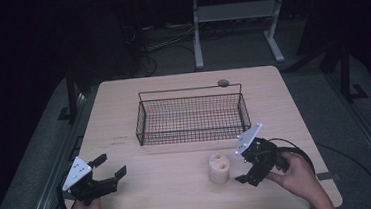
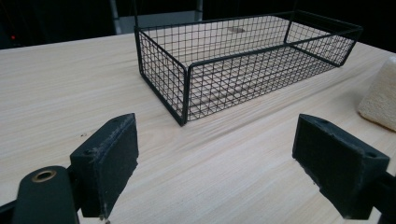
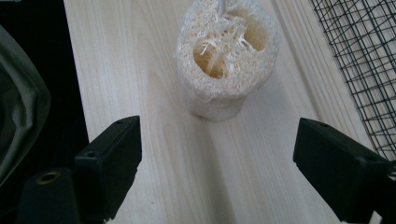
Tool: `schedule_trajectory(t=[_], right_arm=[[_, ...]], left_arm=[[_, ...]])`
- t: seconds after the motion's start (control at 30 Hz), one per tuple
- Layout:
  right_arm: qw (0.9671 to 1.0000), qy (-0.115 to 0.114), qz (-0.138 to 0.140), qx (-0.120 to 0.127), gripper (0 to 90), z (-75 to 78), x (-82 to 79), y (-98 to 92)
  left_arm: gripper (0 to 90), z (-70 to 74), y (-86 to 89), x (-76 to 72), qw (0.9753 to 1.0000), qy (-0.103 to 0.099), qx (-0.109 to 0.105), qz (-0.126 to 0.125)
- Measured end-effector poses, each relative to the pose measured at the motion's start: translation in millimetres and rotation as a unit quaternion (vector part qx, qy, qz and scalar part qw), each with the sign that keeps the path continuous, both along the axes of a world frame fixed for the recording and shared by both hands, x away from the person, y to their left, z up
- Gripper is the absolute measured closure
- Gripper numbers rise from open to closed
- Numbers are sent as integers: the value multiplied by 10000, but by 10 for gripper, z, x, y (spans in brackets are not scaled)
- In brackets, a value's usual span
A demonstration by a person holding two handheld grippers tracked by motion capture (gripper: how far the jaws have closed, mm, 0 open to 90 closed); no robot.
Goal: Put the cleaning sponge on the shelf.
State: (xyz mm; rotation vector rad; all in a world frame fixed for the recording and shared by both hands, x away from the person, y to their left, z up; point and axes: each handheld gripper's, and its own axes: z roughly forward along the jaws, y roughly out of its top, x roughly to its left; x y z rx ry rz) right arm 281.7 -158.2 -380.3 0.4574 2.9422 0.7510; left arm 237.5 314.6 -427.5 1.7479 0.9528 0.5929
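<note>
On the table's (image 1: 130, 189) near-left corner, item one: your left gripper (image 1: 109, 171), jaws spread wide on nothing, parked low and angled toward the basket, likely waiting its turn.

Item two, centre-back: wire basket (image 1: 192, 118), black mesh, sitting square on the wood. It looks vacant, a probable destination. A small round object (image 1: 223, 83) sits by its far rim; you cannot tell what it is.

Item three, near-centre, in front of the basket: loofah piece (image 1: 219, 168), pale, fibrous, standing on end with its hollow channels facing up, apart from the basket.

Item four, right: your right gripper (image 1: 240, 169), jaws wide and holding nothing, just beside the loofah and aimed at it, presumably lined up for a grasp.

Obscured: the loofah's base behind the fibres; your left gripper view cuts the loofah at the frame edge.
</note>
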Motion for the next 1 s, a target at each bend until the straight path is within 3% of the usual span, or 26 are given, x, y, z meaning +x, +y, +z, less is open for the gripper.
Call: schedule_trajectory(t=[1.0], right_arm=[[9990,190,360,-157,148,-37,182,388]], left_arm=[[138,-1,11,7,10000,-2,-38,0]])
